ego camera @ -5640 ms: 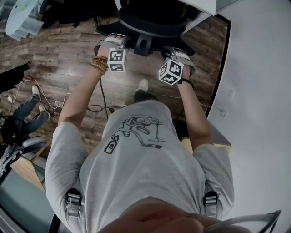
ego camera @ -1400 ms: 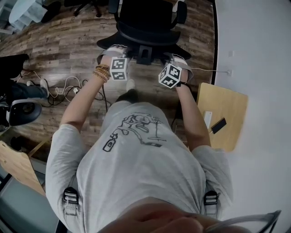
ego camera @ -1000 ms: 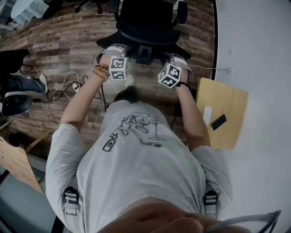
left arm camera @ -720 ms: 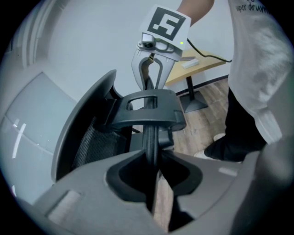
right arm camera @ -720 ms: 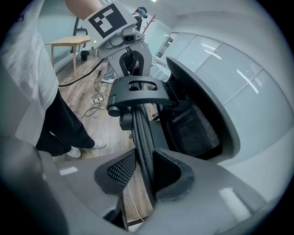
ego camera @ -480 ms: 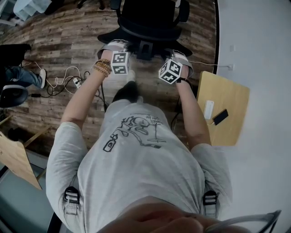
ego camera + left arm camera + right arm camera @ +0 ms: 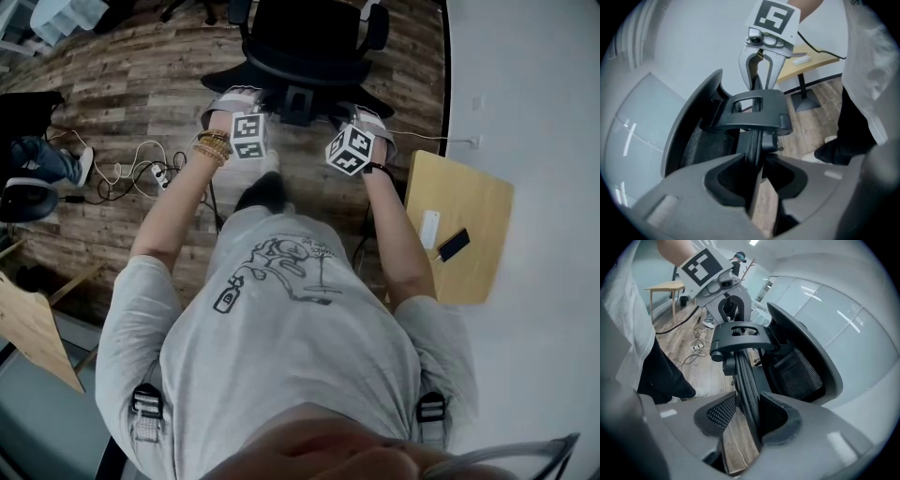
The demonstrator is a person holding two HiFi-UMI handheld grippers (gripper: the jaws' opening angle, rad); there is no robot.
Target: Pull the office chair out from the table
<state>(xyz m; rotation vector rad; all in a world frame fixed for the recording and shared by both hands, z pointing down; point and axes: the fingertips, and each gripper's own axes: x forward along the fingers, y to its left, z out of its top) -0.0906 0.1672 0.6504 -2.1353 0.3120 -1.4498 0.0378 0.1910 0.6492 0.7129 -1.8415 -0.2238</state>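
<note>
The black office chair stands on the wood floor, out from the white table. Both grippers sit at the top rim of its backrest, either side of the headrest bracket. In the left gripper view the rim runs between the jaws of my left gripper. They are opening, and floor shows beside the rim. My right gripper also has the rim between its opening jaws, with a gap on one side. From above, the left gripper and the right gripper are partly hidden by their marker cubes.
A small wooden table with a phone stands at the right, by the white table's edge. Cables and a power strip lie on the floor at the left. A seated person's legs are further left.
The chair has rolled out from under the white table since the earliest frame. Over the last second both hands and the chair have hardly shifted.
</note>
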